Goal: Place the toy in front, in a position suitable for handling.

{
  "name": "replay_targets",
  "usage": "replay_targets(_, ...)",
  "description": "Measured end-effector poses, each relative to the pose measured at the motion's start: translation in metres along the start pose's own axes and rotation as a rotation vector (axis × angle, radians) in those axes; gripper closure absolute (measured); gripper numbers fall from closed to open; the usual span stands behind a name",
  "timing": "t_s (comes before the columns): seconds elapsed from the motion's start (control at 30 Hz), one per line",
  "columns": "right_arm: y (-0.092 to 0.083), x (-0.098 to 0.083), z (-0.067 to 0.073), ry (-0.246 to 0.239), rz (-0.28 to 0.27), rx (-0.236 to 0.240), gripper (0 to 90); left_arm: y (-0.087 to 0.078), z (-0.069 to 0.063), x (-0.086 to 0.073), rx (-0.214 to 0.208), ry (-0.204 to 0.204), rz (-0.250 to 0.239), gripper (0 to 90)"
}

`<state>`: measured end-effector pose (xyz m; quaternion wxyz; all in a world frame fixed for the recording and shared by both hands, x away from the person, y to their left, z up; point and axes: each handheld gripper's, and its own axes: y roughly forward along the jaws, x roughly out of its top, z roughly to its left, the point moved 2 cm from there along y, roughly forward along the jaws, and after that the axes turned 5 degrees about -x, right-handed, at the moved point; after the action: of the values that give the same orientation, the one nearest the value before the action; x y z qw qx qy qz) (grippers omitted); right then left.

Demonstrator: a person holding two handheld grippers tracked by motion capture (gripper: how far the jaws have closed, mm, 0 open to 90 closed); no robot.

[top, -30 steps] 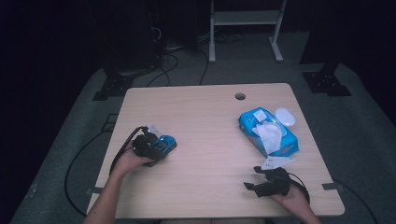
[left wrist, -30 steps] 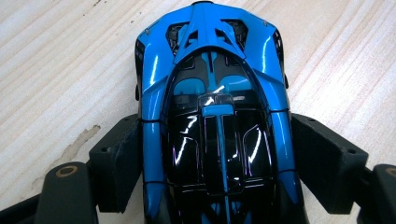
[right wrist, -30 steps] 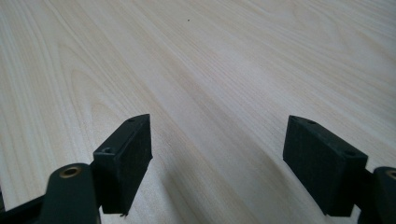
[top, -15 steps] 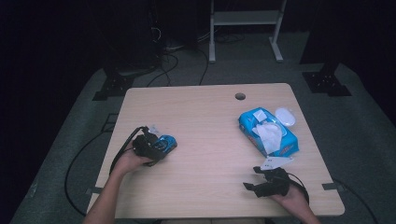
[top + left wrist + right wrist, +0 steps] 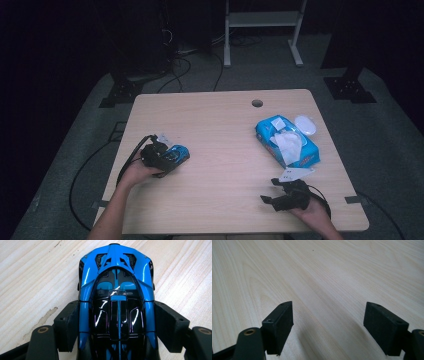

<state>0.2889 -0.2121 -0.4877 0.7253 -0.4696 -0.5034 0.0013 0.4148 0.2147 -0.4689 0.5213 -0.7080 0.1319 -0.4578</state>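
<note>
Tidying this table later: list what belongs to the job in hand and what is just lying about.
In hand:
- glossy blue-and-black toy car
- left gripper, fingers against the car's sides

Lying about:
- blue soft pack of wet wipes
- white oval lid
- right gripper, open over bare wood

Blue-and-black toy car [image 5: 116, 302], pale wood table [image 5: 220, 125]

Left gripper [image 5: 117, 322] jaws just closed in onto blue toy car [image 5: 116, 290].

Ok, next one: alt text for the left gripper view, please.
A blue and black toy car sits on a pale wood table, seen from above, between the left gripper's two black jaws, which have just been closing and now meet its sides.
</note>
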Motion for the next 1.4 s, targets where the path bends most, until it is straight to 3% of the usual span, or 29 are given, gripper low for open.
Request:
replay_targets(0.37,0.0,0.0,-0.001,0.0,-0.002,-0.001,22.8,-0.001,0.001,0.0,-0.004,0.005,-0.004,28.1)
replay_targets(0.83,0.0,0.0,-0.001,-0.002,-0.001,-0.001,22.8,-0.012,0.003,-0.001,-0.006,-0.015,-0.055,28.1)
replay_targets(0.93,0.0,0.0,-0.001,0.002,-0.002,-0.003,22.8,-0.017,-0.001,0.003,-0.006,0.007,-0.057,28.1)
replay_targets(1.17,-0.004,0.002,-0.003,0.007,-0.023,-0.013,22.8,-0.024,-0.027,0.026,-0.032,0.089,-0.082,28.1)
replay_targets(1.4,-0.011,0.002,-0.007,0.016,-0.052,-0.033,22.8,-0.008,-0.07,0.055,-0.111,0.199,-0.083,28.1)
